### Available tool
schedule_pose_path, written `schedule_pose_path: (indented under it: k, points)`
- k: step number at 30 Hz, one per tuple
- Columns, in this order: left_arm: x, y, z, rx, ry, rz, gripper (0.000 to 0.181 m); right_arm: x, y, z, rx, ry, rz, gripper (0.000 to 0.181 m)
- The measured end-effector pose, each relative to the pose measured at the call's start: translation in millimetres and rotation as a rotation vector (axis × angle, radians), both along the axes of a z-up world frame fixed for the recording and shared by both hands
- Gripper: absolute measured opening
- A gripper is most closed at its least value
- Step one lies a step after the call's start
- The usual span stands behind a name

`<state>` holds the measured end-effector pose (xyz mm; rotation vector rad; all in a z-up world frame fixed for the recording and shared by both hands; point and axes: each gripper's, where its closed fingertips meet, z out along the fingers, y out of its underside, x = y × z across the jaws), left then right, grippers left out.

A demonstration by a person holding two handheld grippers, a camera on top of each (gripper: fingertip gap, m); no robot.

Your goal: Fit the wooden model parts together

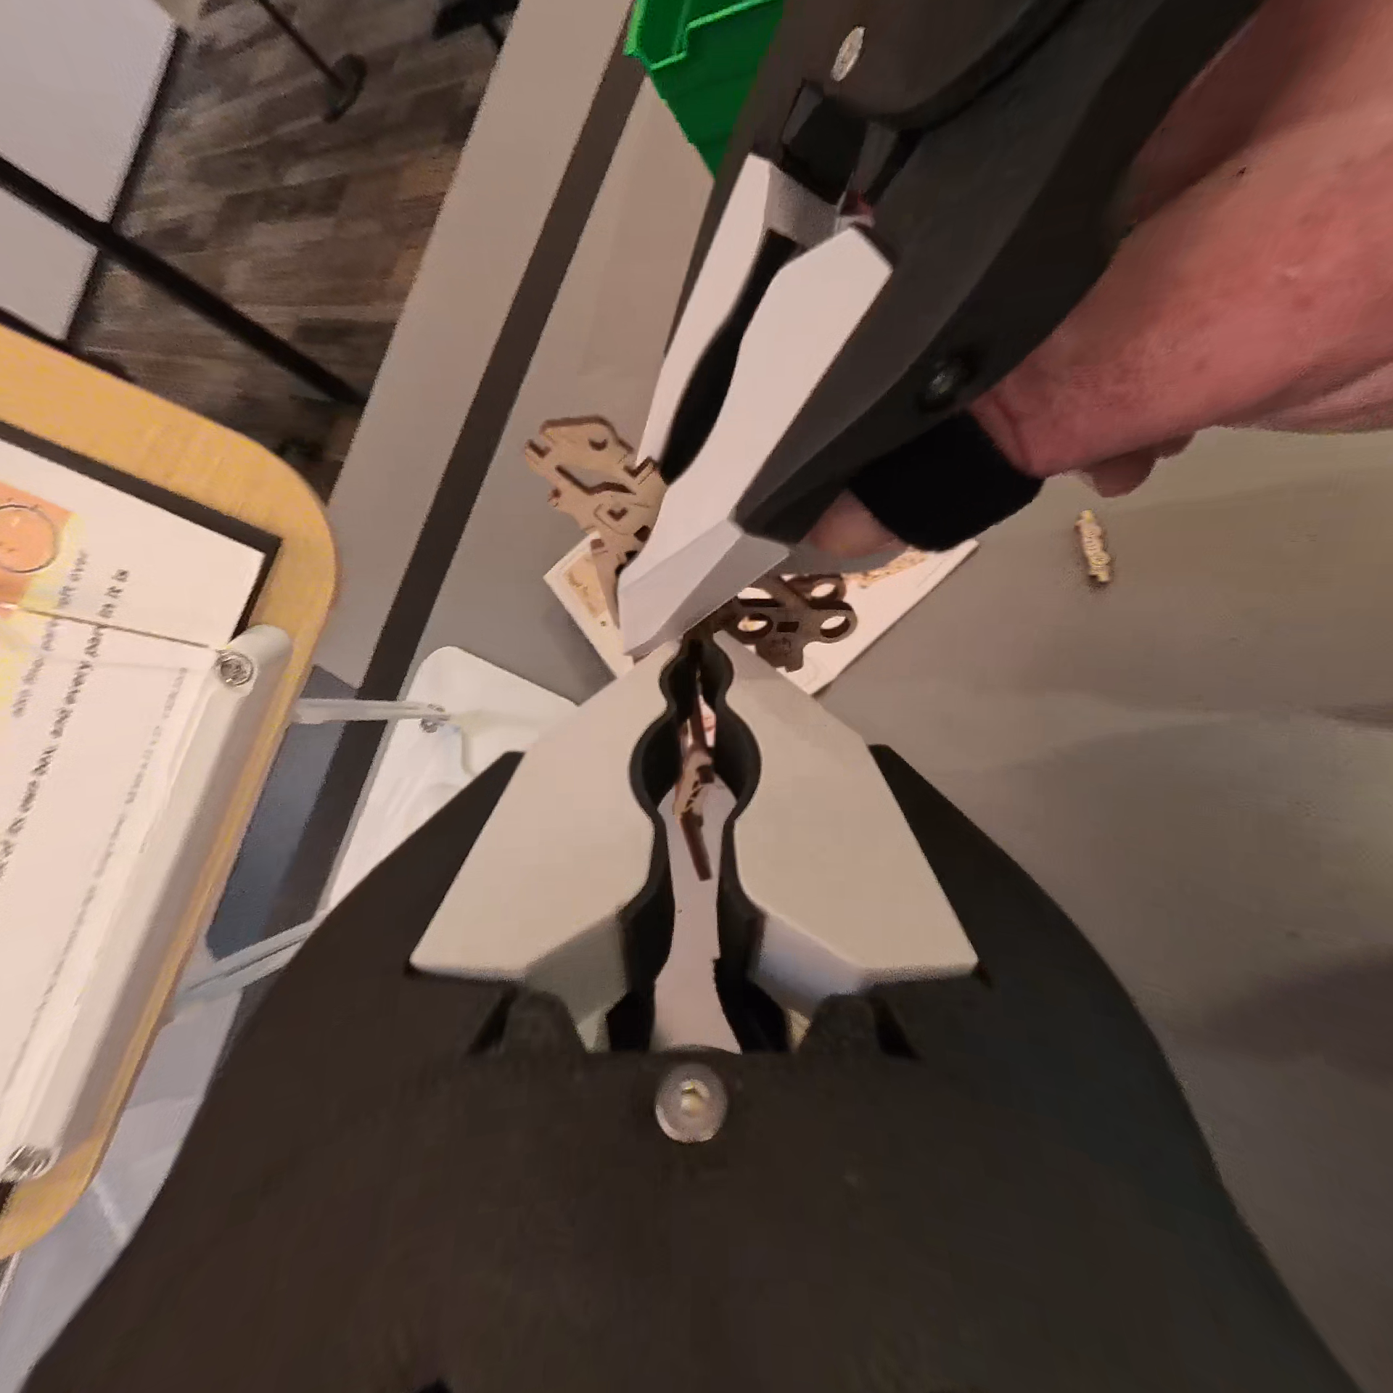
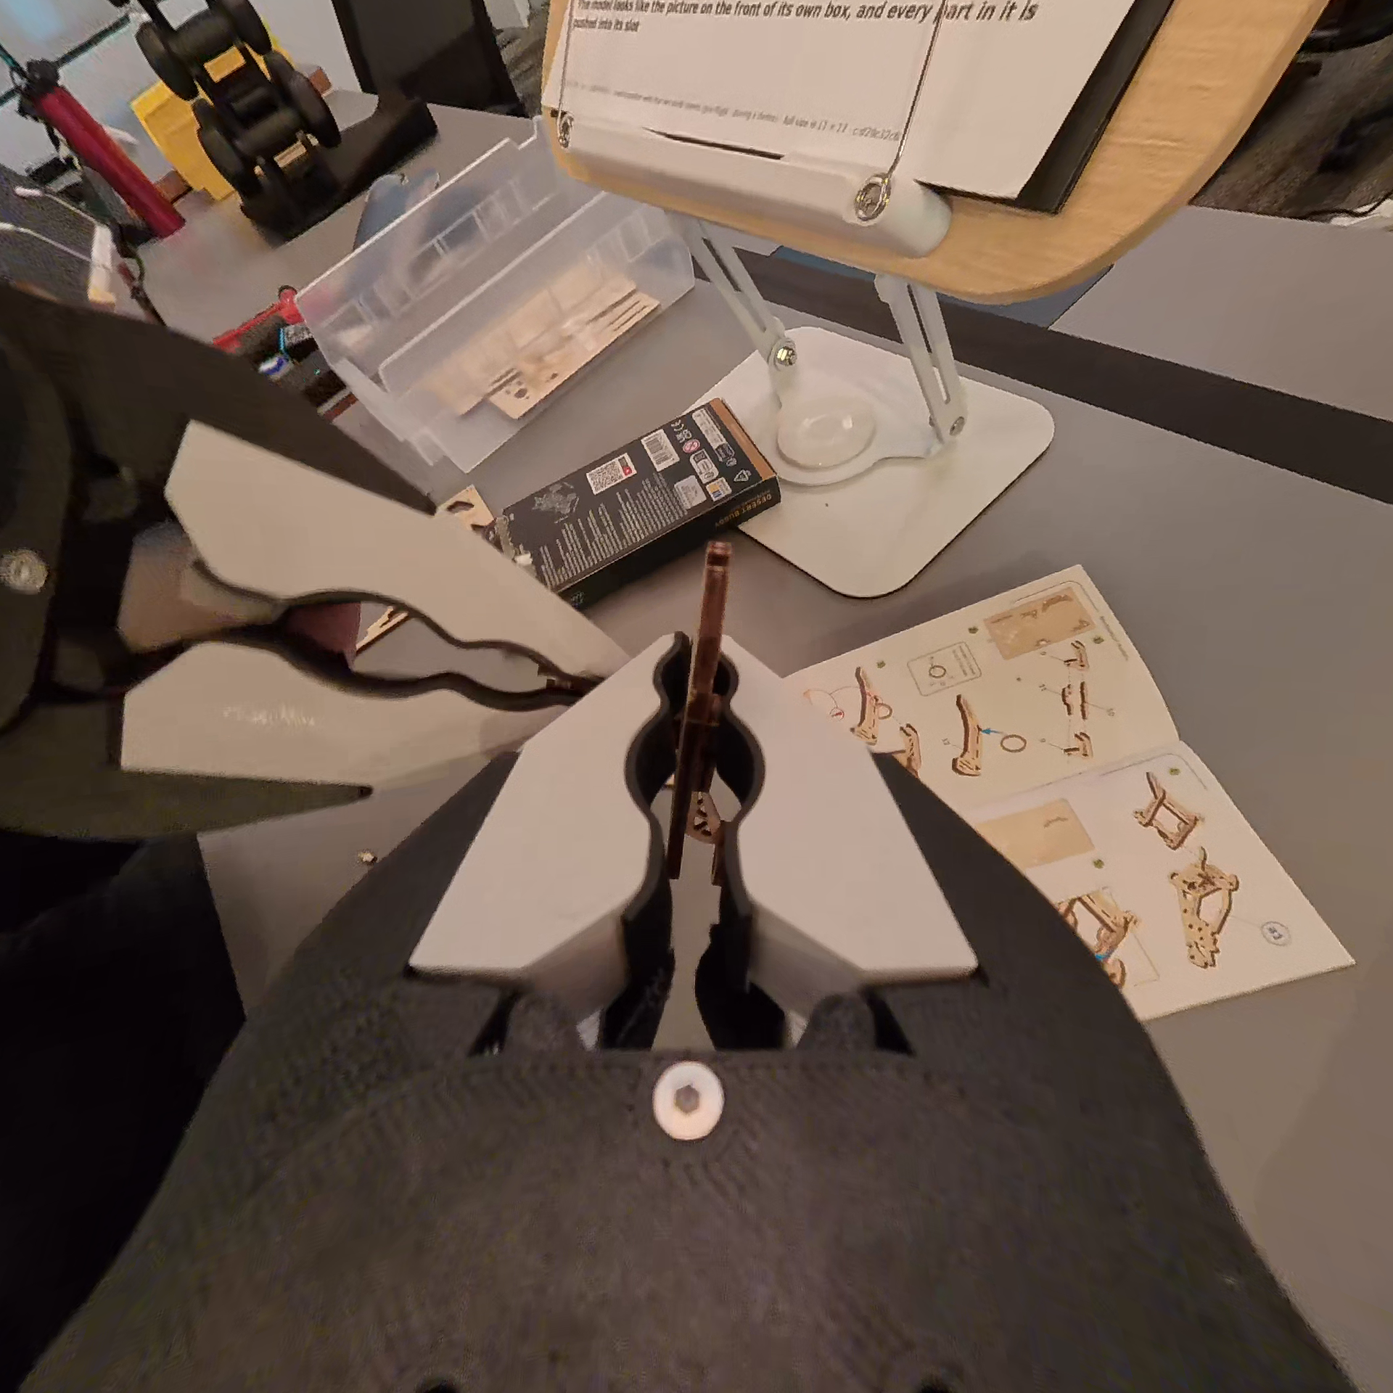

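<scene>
2 grippers meet tip to tip over the grey table, each clenched on wooden model parts.

Nearest, the right gripper (image 2: 697,663) is clamped on a flat wooden piece (image 2: 697,754) held edge-on and upright; the left gripper (image 1: 697,667) grips a thin wooden part (image 1: 693,791), its tip meeting the holed assembly (image 1: 791,618). Whether the joint is seated is hidden, so the fit looks midway. Beyond, another wooden frame (image 1: 588,475) and a small loose piece (image 1: 1097,546) wait on the table (image 2: 1206,528). The instruction sheet (image 2: 1055,791), black box (image 2: 641,497), clear parts bin (image 2: 490,301) and document stand (image 2: 867,467) crowd the far side.
</scene>
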<state>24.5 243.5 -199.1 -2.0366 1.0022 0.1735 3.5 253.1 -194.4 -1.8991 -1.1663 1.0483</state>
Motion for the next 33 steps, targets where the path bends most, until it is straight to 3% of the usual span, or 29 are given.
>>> schedule_pose_path:
  k: [1, 7, 16, 26, 33]
  points:
    - [-0.9, 1.0, -0.5, 0.025, 0.019, 0.021, 0.000, -1.8, 0.1, 1.4, -0.001, 0.009, -0.005, 0.001]
    - [0.3, 0.4, 9.8, 0.232, 0.159, 0.094, 0.000, -8.2, -1.6, 10.3, -0.015, 0.067, -0.017, 0.000]
    - [2.0, -4.0, 22.6, 0.419, 0.226, 0.134, 0.000, -7.5, -7.1, 25.8, 0.012, 0.153, -0.042, 0.000]
    - [0.9, -12.7, 27.7, 0.585, 0.331, 0.053, 0.000, -10.2, -14.2, 34.5, -0.038, 0.284, -0.034, 0.000]
    - [-1.1, -16.4, 26.9, 0.614, 0.402, -0.038, 0.000, -12.0, -17.9, 34.6, -0.069, 0.340, -0.021, 0.000]
